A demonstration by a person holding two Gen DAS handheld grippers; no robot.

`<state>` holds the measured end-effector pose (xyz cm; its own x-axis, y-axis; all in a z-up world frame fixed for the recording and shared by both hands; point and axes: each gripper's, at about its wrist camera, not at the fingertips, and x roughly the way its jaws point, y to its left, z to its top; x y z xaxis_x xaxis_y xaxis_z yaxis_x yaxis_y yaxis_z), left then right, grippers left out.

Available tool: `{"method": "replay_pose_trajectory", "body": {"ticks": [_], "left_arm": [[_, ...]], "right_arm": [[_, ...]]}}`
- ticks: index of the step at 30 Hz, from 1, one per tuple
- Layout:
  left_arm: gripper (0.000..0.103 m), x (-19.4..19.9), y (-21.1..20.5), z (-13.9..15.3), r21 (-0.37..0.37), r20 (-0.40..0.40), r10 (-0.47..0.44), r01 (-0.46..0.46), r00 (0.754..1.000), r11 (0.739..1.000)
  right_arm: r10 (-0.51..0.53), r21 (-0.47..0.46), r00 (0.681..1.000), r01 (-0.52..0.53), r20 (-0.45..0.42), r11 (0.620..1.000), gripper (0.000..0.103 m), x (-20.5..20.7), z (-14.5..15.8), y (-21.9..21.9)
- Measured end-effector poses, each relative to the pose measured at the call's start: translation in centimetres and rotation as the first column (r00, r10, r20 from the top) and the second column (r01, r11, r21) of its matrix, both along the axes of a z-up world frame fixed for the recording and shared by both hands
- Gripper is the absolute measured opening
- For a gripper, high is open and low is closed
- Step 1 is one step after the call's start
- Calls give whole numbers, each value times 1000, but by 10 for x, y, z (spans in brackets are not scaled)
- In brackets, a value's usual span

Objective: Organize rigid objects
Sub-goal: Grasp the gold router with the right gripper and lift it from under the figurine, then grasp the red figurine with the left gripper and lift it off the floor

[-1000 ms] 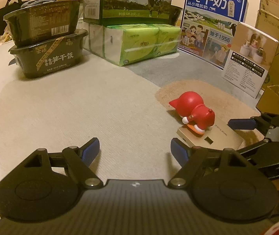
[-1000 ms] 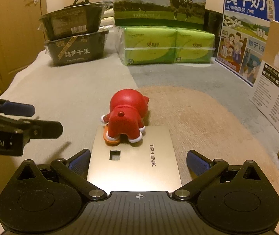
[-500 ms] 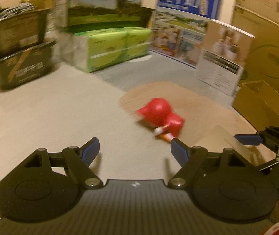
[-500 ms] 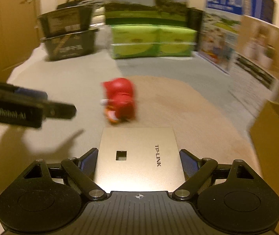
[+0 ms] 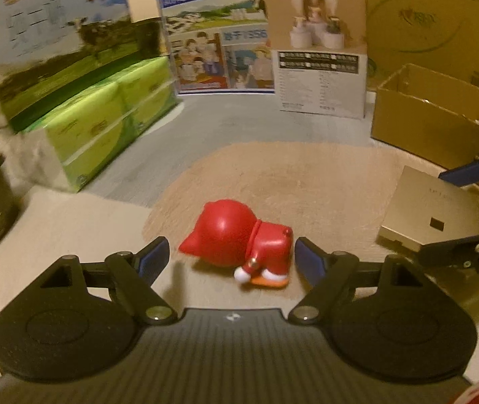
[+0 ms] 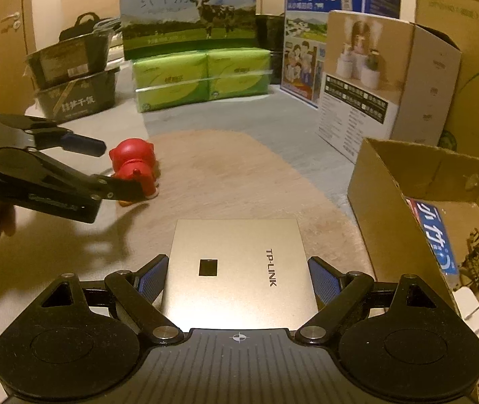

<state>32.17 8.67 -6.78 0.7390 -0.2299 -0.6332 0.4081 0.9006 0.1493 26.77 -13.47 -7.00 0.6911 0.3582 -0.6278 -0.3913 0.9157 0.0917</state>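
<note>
Left wrist view: we are straddling the red toy (image 5: 239, 239) with left gripper (image 5: 232, 256) apart; its rounded body risks rolling away. The right gripper (image 6: 237, 276) is clamping the gold box (image 6: 239, 262).

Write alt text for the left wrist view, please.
The left gripper straddles a red toy lying on a tan mat, pads not pressing it. At right, the right gripper is around a gold box; cartons stand behind.
</note>
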Motion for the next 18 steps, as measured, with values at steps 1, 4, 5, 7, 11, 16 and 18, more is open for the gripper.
{"method": "replay_pose_trajectory", "body": {"ticks": [1,4,5,7,11,16,18], "left_arm": [[80,2,0,-1,4,1,-17,17,1000,1000],[79,9,-2,-3,18,-2,-50,50,999,999],[78,12,-3,-4,17,-5,-57,57,998,998],[74,14,-4,-4,16,-22,-63,63,998,998],[69,7,-5,1,2,-35,-35,35,999,999],[66,-21,-7,7,-58,-79,39,-44,996,997],[66,-37,-11,8,-66,-86,77,-82,993,994]], "right_arm": [[-1,2,1000,1,-1,1000,87,-1,0,0],[-5,15,1000,5,-8,1000,87,0,-2,1],[-6,18,1000,6,-10,1000,87,0,-2,1],[-7,24,1000,7,-15,1000,87,-1,-2,0],[-8,31,1000,8,-17,999,87,-4,-1,-1],[-14,32,1000,14,-19,999,87,-16,5,-2],[-19,28,999,20,-27,999,87,-23,7,-3]]}}
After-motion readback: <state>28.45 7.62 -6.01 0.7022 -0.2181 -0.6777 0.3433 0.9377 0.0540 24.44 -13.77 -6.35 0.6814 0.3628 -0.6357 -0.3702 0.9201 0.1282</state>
